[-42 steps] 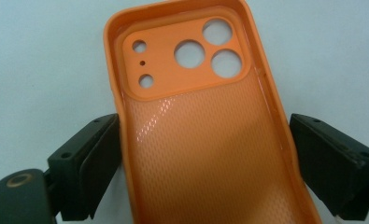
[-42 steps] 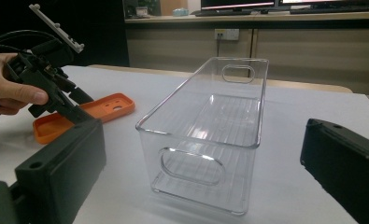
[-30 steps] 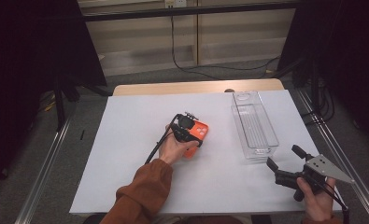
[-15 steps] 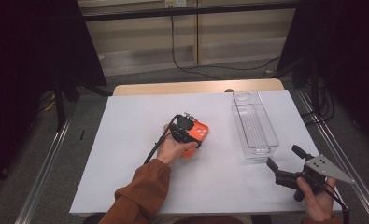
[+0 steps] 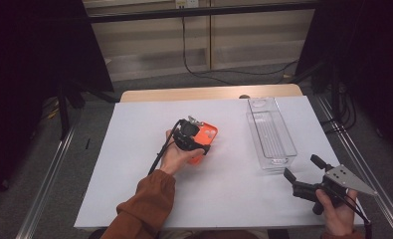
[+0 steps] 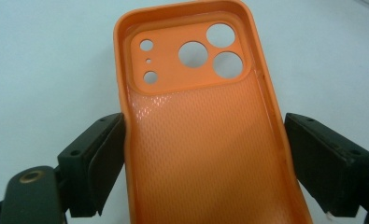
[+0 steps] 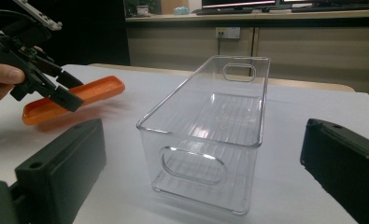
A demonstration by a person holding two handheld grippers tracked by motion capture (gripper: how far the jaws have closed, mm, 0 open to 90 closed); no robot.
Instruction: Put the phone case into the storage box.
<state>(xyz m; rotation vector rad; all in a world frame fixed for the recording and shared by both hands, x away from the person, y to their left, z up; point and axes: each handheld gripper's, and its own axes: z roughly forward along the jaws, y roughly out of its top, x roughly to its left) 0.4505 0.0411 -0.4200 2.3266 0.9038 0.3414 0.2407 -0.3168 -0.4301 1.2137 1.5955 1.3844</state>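
Left gripper (image 6: 205, 154): jaws astride an orange phone case (image 6: 205, 135), one pad on each long edge. Left pad touches and the wall bows in slightly there; at the right pad contact is harder to judge, but the right gripper view shows the case lifted clear of the table, tilted, far end higher, so it is gripped. Case open side up toward the left gripper's camera, camera cut-outs at the far end; its near end runs off the bottom of that view. In the high view the left gripper (image 5: 190, 137) and the hand (image 5: 176, 155) cover much of the case (image 5: 207, 134), leaving only an orange corner and edge; the pads cannot be made out there. The case sits near the middle of the white table (image 5: 134, 164), left of the bin and well apart from it. The right gripper view gives the side-on look: left gripper (image 7: 56, 88) clamped on the case (image 7: 84, 95), a shadow beneath it on the table (image 7: 289, 200). Right gripper (image 7: 205, 186): jaws spread wide, nothing between them, aimed at the short end of a clear bin (image 7: 210, 140) with handle cut-outs, not touching it. In the high view the right gripper (image 5: 306, 174) is held in a hand (image 5: 336, 214) at the near right corner, just short of the bin (image 5: 271, 134); the wrist is cut off by the frame edge. The bin looks empty in both views. Room beyond the table dark, little to make out.
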